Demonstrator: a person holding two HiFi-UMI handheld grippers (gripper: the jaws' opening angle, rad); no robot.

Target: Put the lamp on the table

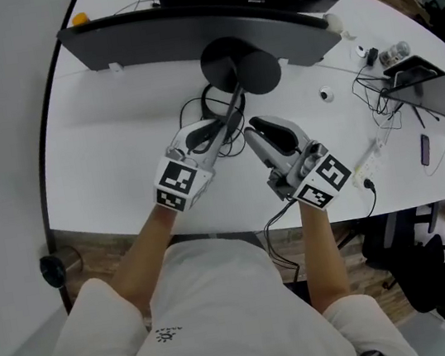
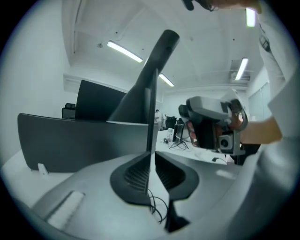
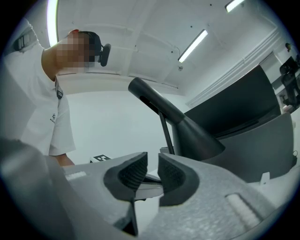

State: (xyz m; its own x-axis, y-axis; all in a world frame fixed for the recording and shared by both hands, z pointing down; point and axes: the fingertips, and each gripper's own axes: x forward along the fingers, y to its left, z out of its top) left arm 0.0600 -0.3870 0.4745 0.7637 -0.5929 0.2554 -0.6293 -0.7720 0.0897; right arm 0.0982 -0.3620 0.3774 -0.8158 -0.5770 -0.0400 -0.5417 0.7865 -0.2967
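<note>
In the head view the left claw (image 1: 229, 126) grips the lamp (image 1: 240, 65) by its thin stem (image 1: 233, 108), the lamp's black bulk just ahead over the white counter (image 1: 109, 149), with the right claw (image 1: 253, 130) just beside. The left gripper view shows the pads (image 2: 133, 176) pinched on the stem; the right gripper view shows pads a narrow gap apart, empty, lamp ahead. The grasp looks done; setting the lamp down and letting go seem left.

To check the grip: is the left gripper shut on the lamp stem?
Shut. The left gripper has its pads against the thin lamp stem.
</note>
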